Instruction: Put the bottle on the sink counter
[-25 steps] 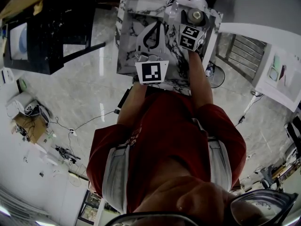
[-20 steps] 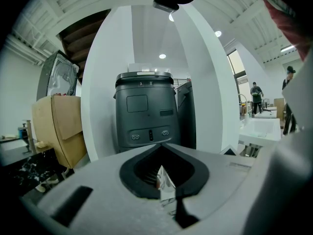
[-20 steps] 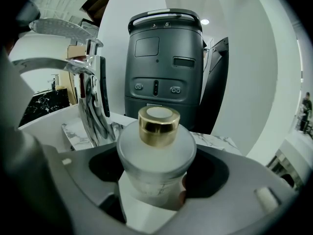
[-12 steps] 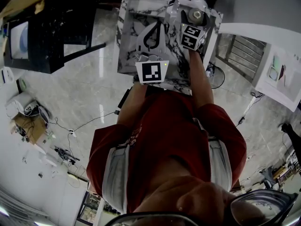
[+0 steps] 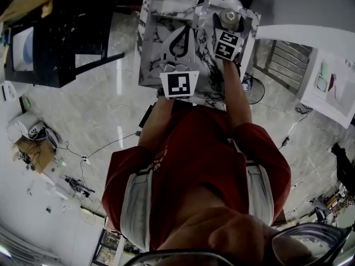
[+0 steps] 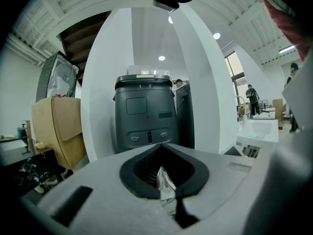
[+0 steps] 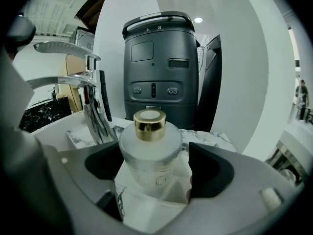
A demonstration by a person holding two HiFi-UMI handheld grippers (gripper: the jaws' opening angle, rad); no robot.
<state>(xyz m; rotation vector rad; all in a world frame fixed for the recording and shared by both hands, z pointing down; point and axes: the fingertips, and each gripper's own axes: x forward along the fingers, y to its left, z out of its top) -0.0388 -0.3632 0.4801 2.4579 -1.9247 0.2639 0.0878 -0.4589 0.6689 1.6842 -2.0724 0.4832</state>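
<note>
A frosted bottle (image 7: 150, 153) with a gold cap stands upright on the marble sink counter (image 7: 208, 133). My right gripper (image 7: 155, 173) straddles it; its jaws have just been opening and stand wide, with a gap showing at the right pad (image 7: 210, 173). In the head view the bottle (image 5: 230, 16) is at the counter's (image 5: 151, 65) far right corner, between the right gripper's (image 5: 229, 23) fingers. My left gripper (image 5: 183, 31) hovers over the basin with its jaw tips together. In its own view the left gripper (image 6: 161, 145) holds nothing I can name.
A chrome faucet (image 7: 87, 80) rises just left of the bottle, also seen as the faucet (image 5: 201, 7) in the head view. A dark grey machine (image 7: 159, 67) stands behind the counter. A cardboard box (image 6: 58, 126) sits to the left. Cables (image 5: 83, 159) lie on the floor.
The right gripper's jaws have spread apart around the bottle, and its marker cube has tilted slightly. The bottle stays standing on the counter. The left gripper has not moved.
</note>
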